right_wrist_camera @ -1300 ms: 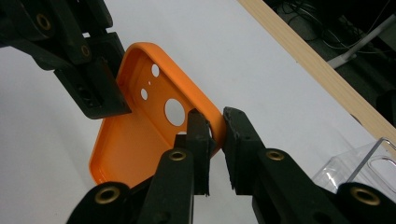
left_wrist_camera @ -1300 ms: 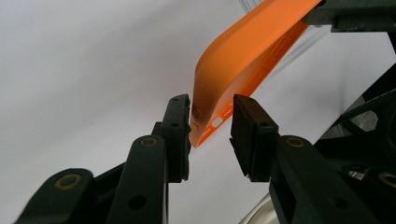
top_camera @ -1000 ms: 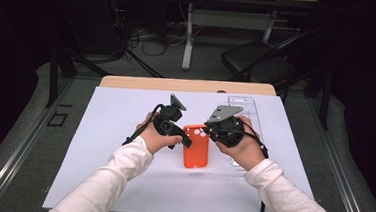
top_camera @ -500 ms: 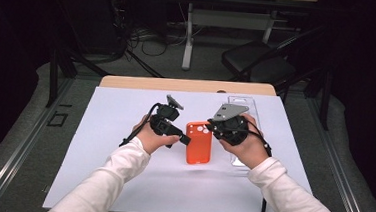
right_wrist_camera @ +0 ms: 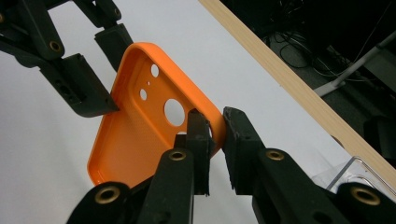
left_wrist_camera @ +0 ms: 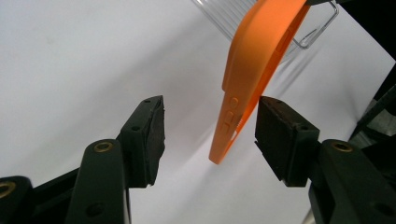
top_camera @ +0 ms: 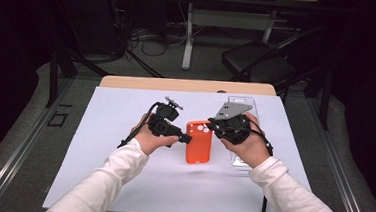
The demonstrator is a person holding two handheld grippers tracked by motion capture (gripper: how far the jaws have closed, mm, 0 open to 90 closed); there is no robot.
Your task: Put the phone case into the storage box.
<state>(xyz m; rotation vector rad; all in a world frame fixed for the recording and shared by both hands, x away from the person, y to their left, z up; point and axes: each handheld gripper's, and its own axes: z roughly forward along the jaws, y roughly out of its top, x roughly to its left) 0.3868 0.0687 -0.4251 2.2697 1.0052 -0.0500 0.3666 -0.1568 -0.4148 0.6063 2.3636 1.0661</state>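
The orange phone case (right_wrist_camera: pixel 140 135) was held off the white sheet (top_camera: pixel 125 116), its corner rim pinched between the narrow jaws of the right gripper (right_wrist_camera: pixel 215 135); the left gripper (left_wrist_camera: pixel 210 135) stood half open, its jaws having just been opening, with the case's button edge between the pads, near the right-hand pad but not squeezed. Judged light, thin and flexible, likely rubbery and so not slippery; it bends if taken mid-panel; best taken at the stiffer rim near a corner. A clear plastic tray (top_camera: pixel 246 106) lay beyond the right gripper. No brand, label or writing legible.
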